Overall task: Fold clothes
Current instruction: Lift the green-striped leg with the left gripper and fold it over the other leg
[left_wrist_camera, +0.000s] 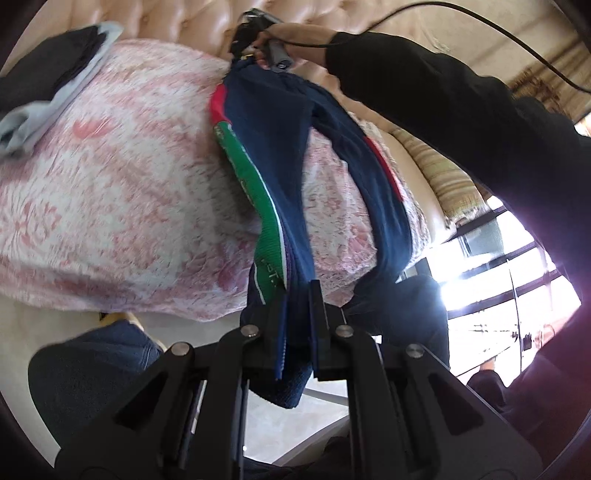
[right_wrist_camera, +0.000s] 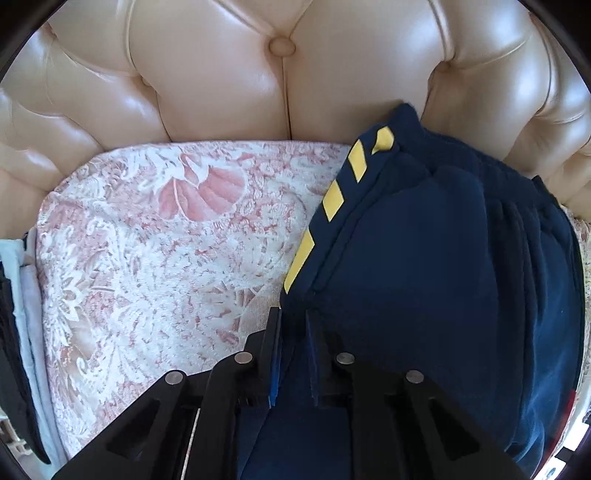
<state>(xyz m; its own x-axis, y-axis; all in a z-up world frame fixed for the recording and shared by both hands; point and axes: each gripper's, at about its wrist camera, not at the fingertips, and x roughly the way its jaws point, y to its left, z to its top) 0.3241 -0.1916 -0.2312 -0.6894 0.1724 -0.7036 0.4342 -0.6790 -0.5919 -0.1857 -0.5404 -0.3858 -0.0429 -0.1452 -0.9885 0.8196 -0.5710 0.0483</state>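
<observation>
A navy garment with green, red and white side stripes hangs stretched over the pink floral cover. My left gripper is shut on its near end, with cloth bunched between the fingers. At the far end, by the tufted back, a hand holds my right gripper on the garment's other end. In the right wrist view the right gripper points down and is shut on the navy garment at its edge. That edge lies just below a band with yellow stripes.
A pile of folded dark and pale blue clothes lies at the cover's left end, also seen as folded clothes. The beige tufted leather back rises behind. A black sleeve crosses at right, above a striped cushion and a bright window.
</observation>
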